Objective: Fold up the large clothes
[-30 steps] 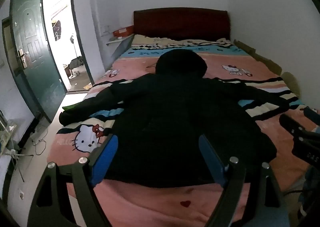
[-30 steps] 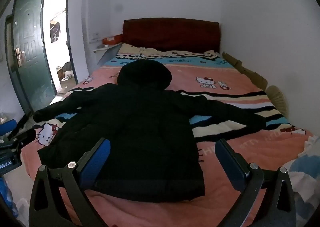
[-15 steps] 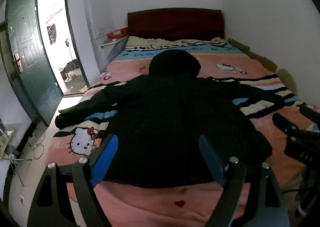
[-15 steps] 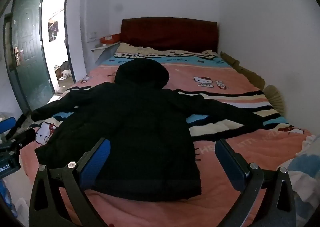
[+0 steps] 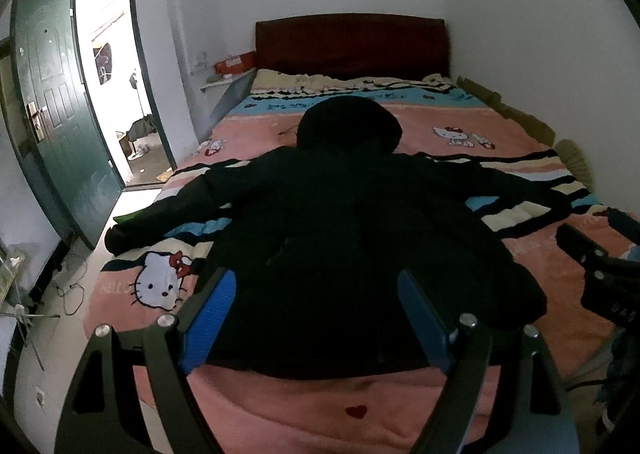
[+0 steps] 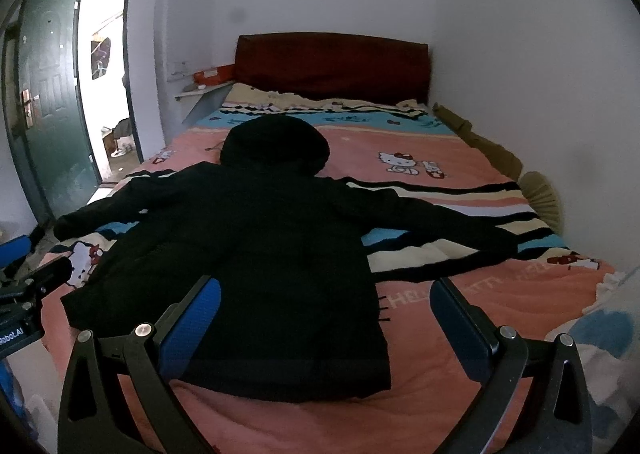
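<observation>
One black hooded coat [image 5: 352, 238] lies flat across the middle of the frame on the pink cartoon-cat blanket [image 5: 280, 406], hood [image 5: 350, 125] pointing to the headboard [image 5: 352, 41] at upper centre, its two sleeves thrown wide, one to the left edge [image 5: 160, 213], one to the right [image 6: 452, 225]. It looks padded and bulky, soft but with some weight, so I'd expect it to flop and sag rather than crease crisply; the thin spots to pinch are the cuffs and the hem corners along the bottom of the frame. The left gripper [image 5: 316, 318] hangs spread wide above the hem, holding nothing; the right gripper [image 6: 326, 318] likewise gapes, empty, over the lower right hem corner. Two grippers, one coat, one open green door [image 5: 56, 109] at upper left.
</observation>
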### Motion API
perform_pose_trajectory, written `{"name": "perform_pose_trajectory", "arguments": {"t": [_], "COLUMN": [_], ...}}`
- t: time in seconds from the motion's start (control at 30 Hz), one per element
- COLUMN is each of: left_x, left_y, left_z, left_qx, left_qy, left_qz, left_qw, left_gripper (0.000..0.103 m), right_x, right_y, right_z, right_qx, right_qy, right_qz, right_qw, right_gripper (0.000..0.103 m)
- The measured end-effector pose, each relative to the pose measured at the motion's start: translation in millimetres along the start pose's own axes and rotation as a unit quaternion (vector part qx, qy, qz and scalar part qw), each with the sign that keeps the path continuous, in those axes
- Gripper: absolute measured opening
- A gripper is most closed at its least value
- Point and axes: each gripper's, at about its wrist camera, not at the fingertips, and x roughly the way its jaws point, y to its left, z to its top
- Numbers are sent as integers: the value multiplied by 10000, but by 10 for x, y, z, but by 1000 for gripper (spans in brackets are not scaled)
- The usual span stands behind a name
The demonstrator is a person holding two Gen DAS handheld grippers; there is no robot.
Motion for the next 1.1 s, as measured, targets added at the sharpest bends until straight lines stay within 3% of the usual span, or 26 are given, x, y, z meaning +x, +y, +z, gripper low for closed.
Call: {"name": "perform_pose_trajectory", "arguments": {"t": [0.77, 1.1], "left_x": [540, 809], "left_y": [219, 371], "left_z": [-27, -45], "left_qx": [99, 7], "left_qy": [177, 283], "left_qz": [-360, -217], "left_qw": [9991, 9994], "left_gripper": [83, 83], "right_x": [374, 606], "right_y": [221, 409], "right_z": [129, 170], "right_qx": [-21, -143], "right_qy": [252, 396], "right_qz": [-326, -318], "right_qw": [9991, 9986], "right_gripper": [102, 102]}}
